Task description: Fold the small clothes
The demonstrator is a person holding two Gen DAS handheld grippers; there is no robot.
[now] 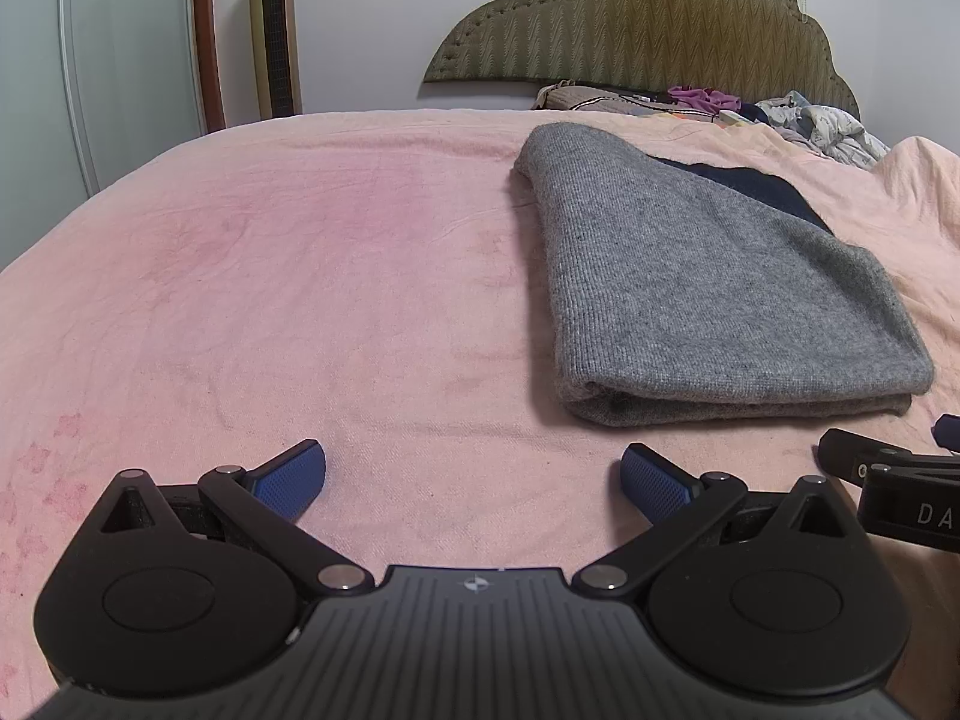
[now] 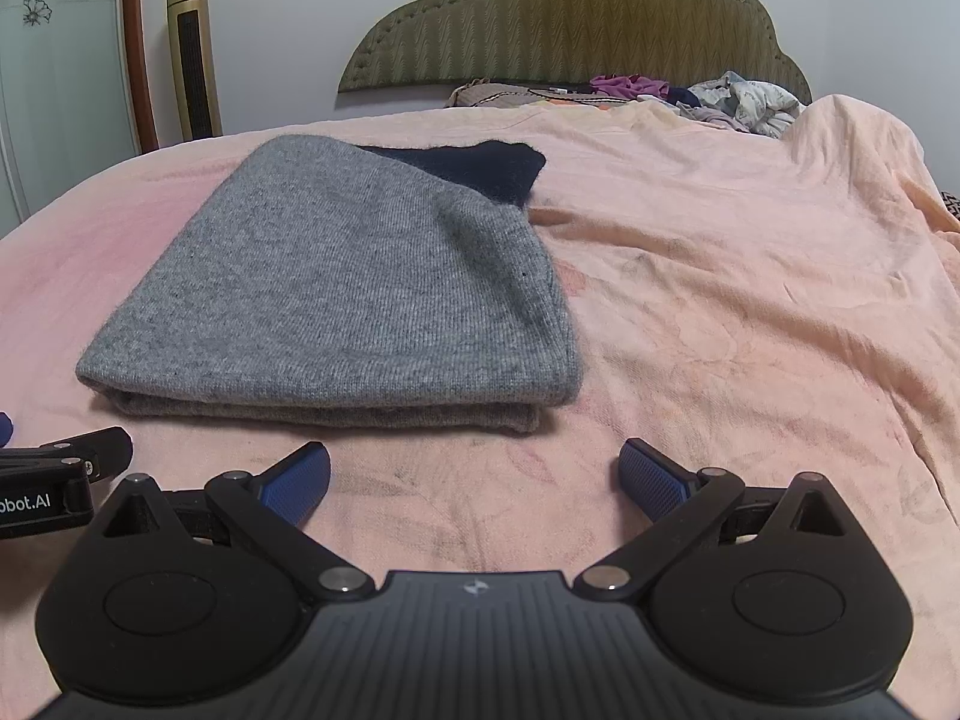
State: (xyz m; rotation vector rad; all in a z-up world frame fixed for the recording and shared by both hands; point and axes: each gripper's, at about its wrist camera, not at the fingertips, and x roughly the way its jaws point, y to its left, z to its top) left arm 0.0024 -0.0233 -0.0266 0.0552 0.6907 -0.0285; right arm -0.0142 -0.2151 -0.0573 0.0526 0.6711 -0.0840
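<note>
One grey knit garment (image 2: pixel 336 276) lies folded on the pink bedspread (image 1: pixel 270 276), doubled over so that a rounded fold faces both cameras and at least two layers show along that near edge. A dark navy piece (image 2: pixel 474 171) shows at its far corner; whether this is part of the same garment or a second item underneath cannot be told. The bundle lies flat and fairly square, edges roughly lined up, which reads as a fold finished or nearly so. Left gripper (image 1: pixel 474 480) hovers low over bare spread, short of the garment and off toward its left side, blue pads (image 1: pixel 288 480) wide apart with nothing between them. Right gripper (image 2: pixel 474 474) sits just beside it, facing the garment's near right corner, fingers likewise spread and empty, not touching cloth. Each tool's black body edges into the other's view, so the two are held close together, side by side. Judgement: both are backed off with fingers spread so the bundle rests undisturbed, either for a last tidy of the near edge or ahead of fetching another item. Beyond, at the head of the bed, a heap of loose clothes (image 2: pixel 738 102) lies under the padded headboard (image 2: pixel 570 18), likely the remaining work. Tower fan (image 1: pixel 275 30) stands by the wall to the left.
</note>
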